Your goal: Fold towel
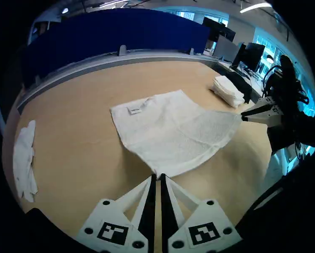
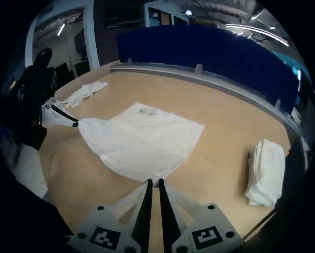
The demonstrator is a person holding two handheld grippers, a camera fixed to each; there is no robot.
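Towel: the white towel [image 1: 174,130] is spread out mid-frame on the surface [image 1: 73,126]. One corner is drawn toward 6 o'clock in the left gripper view, another is pulled out to 3 o'clock.
Left gripper: there's the left gripper [image 1: 158,176] at 6 o'clock in its own view, jaws clenched tight on the nearest towel corner.
Right gripper: and the right gripper [image 2: 153,182], at 6 o'clock in the right gripper view, has its jaws pinched on its own corner, with the cloth stretched taut away from it.
Around: a folded stack [image 1: 228,90] sits at 2 o'clock in the left gripper view. A crumpled cloth [image 1: 24,160] lies at 8 o'clock. Both are well apart from the towel.
Backdrop: a blue partition [image 1: 115,29] runs along the far edge at 12 o'clock, with monitors [image 1: 250,55] beyond the stack.
Tag: a small tag [image 1: 134,110] sits near the towel's far edge; its print is too small to make out.
Hidden: both pinched corners vanish between the fingers. The person [image 1: 290,109] at 3 o'clock is a dark shape, hard to make out. Both gripper bodies are cut off at the bottom edge.
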